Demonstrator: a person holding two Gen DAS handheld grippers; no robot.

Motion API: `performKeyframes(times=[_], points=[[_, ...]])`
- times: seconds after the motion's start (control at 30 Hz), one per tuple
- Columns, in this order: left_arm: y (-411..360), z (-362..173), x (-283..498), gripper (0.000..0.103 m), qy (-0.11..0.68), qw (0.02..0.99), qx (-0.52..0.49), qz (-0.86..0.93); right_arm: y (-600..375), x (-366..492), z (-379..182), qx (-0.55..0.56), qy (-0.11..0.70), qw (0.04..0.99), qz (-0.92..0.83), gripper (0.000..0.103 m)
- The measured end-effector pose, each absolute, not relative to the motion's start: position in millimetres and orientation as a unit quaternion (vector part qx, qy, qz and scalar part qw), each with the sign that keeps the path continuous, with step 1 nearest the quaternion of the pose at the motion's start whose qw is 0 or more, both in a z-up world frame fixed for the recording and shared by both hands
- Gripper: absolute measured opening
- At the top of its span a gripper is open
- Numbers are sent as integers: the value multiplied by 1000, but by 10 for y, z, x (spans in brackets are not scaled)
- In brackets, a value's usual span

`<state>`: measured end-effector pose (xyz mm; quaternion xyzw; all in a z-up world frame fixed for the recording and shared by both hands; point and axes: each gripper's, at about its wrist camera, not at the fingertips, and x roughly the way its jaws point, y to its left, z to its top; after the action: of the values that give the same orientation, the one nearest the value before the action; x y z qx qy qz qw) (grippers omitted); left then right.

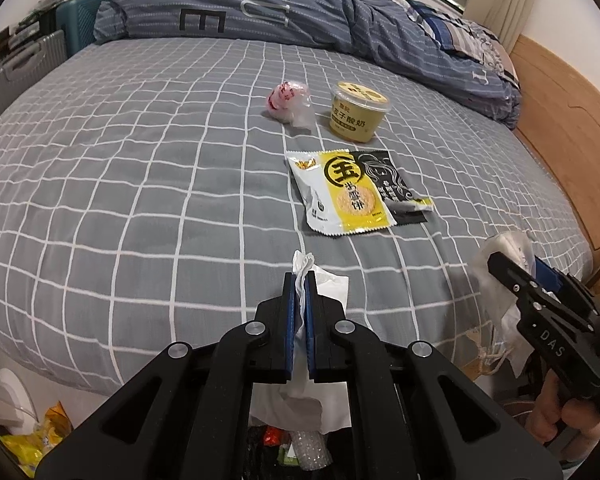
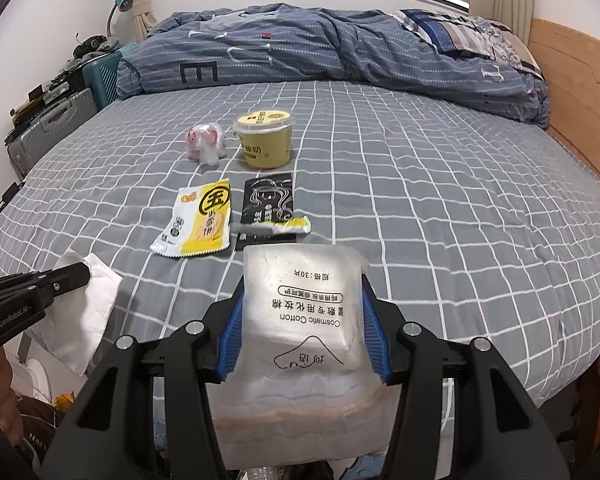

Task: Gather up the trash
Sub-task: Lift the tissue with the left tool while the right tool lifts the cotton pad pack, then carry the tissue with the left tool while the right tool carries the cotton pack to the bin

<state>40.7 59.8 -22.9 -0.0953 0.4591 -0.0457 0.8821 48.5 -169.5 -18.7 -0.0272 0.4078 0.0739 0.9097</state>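
- Left claw (image 1: 300, 280) clenched on a white tissue (image 1: 324, 284), at the bed's near edge.
- Right claw (image 2: 302, 300) grasps a clear cotton-pad bag (image 2: 304, 312).
- Mid-bed (image 1: 140, 184): yellow snack wrapper (image 1: 340, 196), overlapping black packet (image 1: 392, 184).
- Farther: pink wrapper (image 1: 286, 102) beside yellow cup (image 1: 358, 112).
- Blanket (image 1: 280, 8) beyond.

Black sachet (image 1: 396, 184) half under the yellow snack packet (image 1: 340, 196); tissue's (image 1: 300, 396) lower end behind the left claw (image 1: 300, 280)
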Motion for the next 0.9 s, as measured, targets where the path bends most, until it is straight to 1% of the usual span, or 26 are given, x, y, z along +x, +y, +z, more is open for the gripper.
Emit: performKeyframes(times=[0.53, 0.9], points=[[514, -289, 37, 4, 449, 888, -85, -58, -1667, 157, -290, -24, 415, 906, 80, 49], [490, -407, -229, 4, 456, 885, -77, -47, -1663, -70, -344, -19, 421, 903, 88, 49]])
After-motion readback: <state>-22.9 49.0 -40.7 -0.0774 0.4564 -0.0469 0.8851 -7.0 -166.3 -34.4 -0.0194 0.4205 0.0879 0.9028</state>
